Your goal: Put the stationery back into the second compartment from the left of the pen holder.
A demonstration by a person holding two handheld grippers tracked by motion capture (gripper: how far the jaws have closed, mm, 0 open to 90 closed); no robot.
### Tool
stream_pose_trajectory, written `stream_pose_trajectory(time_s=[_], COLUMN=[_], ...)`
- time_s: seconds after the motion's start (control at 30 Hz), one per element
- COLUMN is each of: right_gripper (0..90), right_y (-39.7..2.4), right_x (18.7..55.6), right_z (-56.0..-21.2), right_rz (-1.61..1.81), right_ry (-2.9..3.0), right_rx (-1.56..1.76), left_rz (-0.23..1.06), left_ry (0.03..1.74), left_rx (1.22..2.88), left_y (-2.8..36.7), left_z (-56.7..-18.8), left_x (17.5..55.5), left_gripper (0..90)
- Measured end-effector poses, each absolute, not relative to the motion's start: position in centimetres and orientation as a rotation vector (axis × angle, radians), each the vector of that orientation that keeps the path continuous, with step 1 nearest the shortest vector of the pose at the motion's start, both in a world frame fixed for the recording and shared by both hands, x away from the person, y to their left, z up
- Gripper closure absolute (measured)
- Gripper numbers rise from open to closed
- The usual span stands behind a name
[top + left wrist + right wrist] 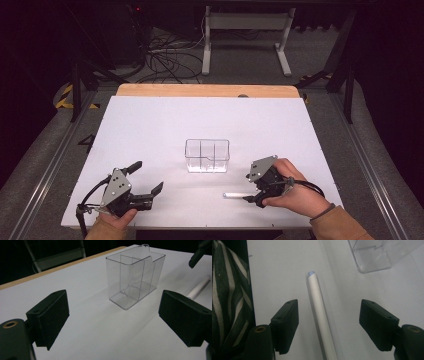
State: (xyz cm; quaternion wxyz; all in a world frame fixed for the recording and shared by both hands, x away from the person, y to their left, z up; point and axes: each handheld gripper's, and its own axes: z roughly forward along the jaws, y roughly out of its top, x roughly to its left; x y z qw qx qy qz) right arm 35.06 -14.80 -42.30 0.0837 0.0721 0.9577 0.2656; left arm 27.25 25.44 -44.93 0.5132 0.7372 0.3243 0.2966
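while the clear plastic box with inner dividers point(207, 155) stood upright near the middle of the white tabletop point(150, 125), the slim white cylindrical pen or marker point(319, 312) lay flat just in front of that box, a little to its right. the right gripper point(329, 325) was low over it with its black jaws spread wide, one on each side of the barrel and neither touching, so it held nothing. the left gripper point(112, 322) sat well to the front left of the box, jaws also wide apart and empty, pointed toward it.

the pen looked light, stiff and smooth, with a rounded bluish tip at the end nearer the box; being round, it would probably roll or slip if pinched off-centre, so a grip across the middle of the barrel seemed best. the box looked thin-walled, hard and glossy, likely light enough to slide or tip if nudged. the tabletop was matte and flat, the jaw pads blocky and dull black
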Motion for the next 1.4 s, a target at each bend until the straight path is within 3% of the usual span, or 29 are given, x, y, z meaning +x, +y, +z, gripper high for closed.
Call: stream_pose_trajectory(time_s=[0.37,0.57,0.77,1.4], right_gripper=[38.4,51.0,52.2,73.5], right_y=[-14.3,-13.9,-13.5,-12.5], right_x=[35.1,35.4,35.7,35.9], right_z=[-43.0,-43.3,-43.5,-44.5], right_rz=[0.707,0.691,0.668,0.485], right_ry=[2.915,2.940,2.936,2.986], right_rx=[0.175,0.092,-0.010,-0.047], left_rz=[0.712,0.709,0.709,0.708], left_ry=[0.780,0.783,0.782,0.781], left_rx=[1.775,1.772,1.773,1.774], left_y=[25.4,25.4,25.4,25.4], left_z=[-44.9,-45.0,-45.0,-45.0], left_x=[27.3,27.3,27.3,27.3], left_gripper=[10.4,10.6,10.6,10.7])
